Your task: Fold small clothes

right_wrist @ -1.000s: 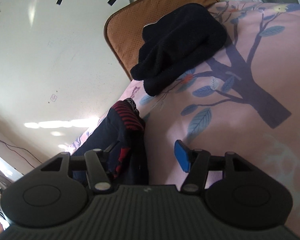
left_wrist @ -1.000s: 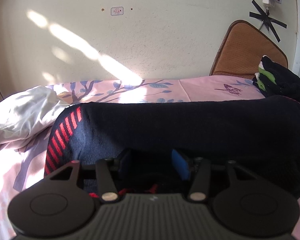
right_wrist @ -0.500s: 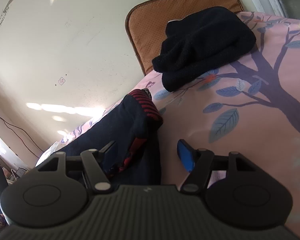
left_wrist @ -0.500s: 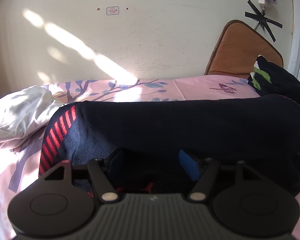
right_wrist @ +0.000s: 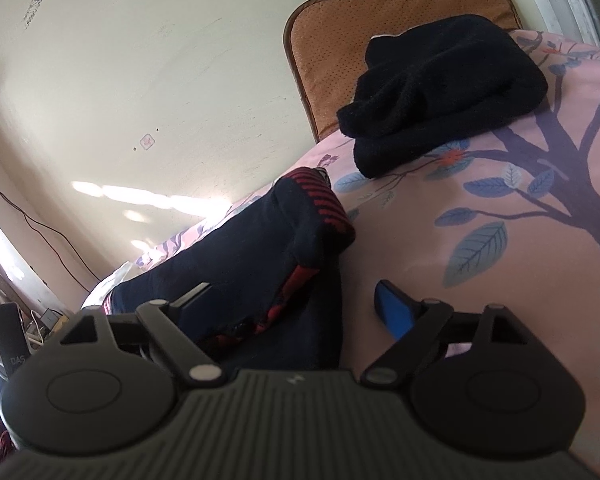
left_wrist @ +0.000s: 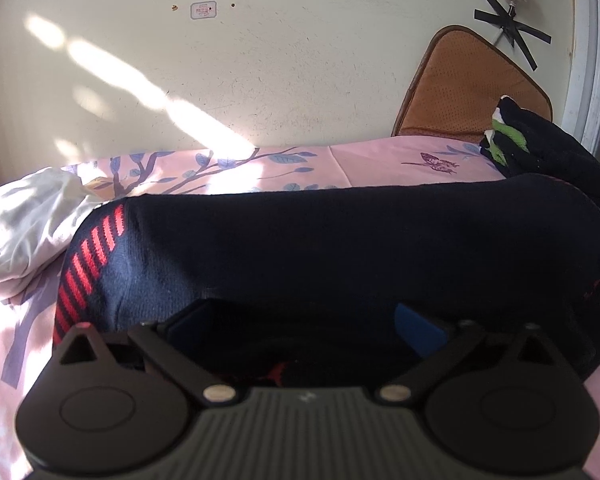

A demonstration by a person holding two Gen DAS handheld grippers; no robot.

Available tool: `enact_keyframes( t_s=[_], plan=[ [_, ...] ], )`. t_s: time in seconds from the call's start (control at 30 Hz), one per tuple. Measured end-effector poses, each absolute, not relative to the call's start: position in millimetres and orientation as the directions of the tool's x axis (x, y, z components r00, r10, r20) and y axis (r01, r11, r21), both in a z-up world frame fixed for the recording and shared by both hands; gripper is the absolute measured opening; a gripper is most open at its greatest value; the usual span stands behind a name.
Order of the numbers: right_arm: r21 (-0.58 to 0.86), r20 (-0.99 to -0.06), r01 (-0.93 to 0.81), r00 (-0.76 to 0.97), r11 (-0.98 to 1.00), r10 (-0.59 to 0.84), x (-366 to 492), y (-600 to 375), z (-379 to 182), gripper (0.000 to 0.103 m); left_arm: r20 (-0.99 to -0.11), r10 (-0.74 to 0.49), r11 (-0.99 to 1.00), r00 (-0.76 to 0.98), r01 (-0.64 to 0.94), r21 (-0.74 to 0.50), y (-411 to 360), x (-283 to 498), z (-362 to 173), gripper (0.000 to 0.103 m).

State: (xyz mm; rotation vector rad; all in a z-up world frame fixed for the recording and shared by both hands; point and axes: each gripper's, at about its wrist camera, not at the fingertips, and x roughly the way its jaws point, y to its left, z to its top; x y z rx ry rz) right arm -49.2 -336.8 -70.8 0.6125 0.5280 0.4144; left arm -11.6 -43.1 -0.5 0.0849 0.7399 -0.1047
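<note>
A pink bedsheet printed with a purple tree and blue leaves (right_wrist: pixel 480 264) covers the bed and fills the lower part of both views, with a pale cream wall (left_wrist: pixel 260 60) rising behind it. Across the middle of the sheet lies the dark navy knitted garment with red-striped cuffs (left_wrist: pixel 320 240) — it stretches sideways in the left wrist view, one striped cuff at its left end, and in the right wrist view its other end is bunched into a raised fold just beside bare sheet. A brown perforated seat cushion (right_wrist: pixel 340 40) leans against the wall at the far corner of the bed, and a folded black knit pile (right_wrist: pixel 440 88) rests on the sheet in front of it, well apart from the navy garment. A crumpled white cloth (left_wrist: pixel 24 232) sits at the left edge of the bed. The left gripper (left_wrist: pixel 300 320) has its jaws opening, spread wide, with the near edge of the navy garment lying between the blue pads but not pinched. The right gripper (right_wrist: pixel 288 300) is likewise opening — its left finger sits over the garment's edge, the right blue pad over bare sheet, nothing clamped
</note>
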Motion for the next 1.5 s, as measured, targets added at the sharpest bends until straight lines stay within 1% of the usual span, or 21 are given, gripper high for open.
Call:
enact_keyframes(
  t_s=[0.83,1.27,1.3,1.33,1.37,1.4,1.43,1.5],
  plan=[
    [0.635,-0.342,-0.215,0.783,0.742,0.520,-47.4,-338.2,-71.5,0.091,-0.676,-0.067,0.991,0.734,0.126,0.038,-43.2,-12.0,0.1,0.103],
    [0.637,-0.358,-0.162,0.804,0.754,0.475,-54.2,-327.0,-70.9,0.090,-0.675,-0.071,0.991,0.734,0.126,0.032,-43.0,-12.6,1.0,0.103],
    [0.639,-0.360,-0.158,0.803,0.752,0.475,-53.8,-327.0,-70.8,0.089,-0.675,-0.072,0.992,0.734,0.126,0.032,-43.0,-12.7,1.1,0.103],
    [0.644,-0.361,-0.151,0.804,0.750,0.473,-53.3,-326.8,-71.1,0.085,-0.675,-0.071,0.992,0.734,0.126,0.032,-43.1,-12.6,1.0,0.103],
    [0.653,-0.364,-0.145,0.801,0.744,0.475,-52.4,-326.2,-72.0,0.077,-0.675,-0.071,0.992,0.734,0.126,0.032,-43.1,-12.7,1.0,0.103],
    [0.665,-0.368,-0.138,0.794,0.734,0.483,-51.2,-325.7,-73.6,0.072,-0.675,-0.071,0.992,0.734,0.126,0.032,-43.1,-12.7,1.0,0.103],
    [0.675,-0.370,-0.129,0.792,0.726,0.485,-50.7,-325.0,-74.7,0.063,-0.675,-0.071,0.992,0.734,0.126,0.032,-43.0,-12.7,0.9,0.103],
    [0.692,-0.378,-0.119,0.780,0.712,0.498,-49.3,-323.5,-76.7,0.052,-0.675,-0.071,0.991,0.734,0.126,0.034,-43.1,-12.8,1.0,0.103]
  ],
)
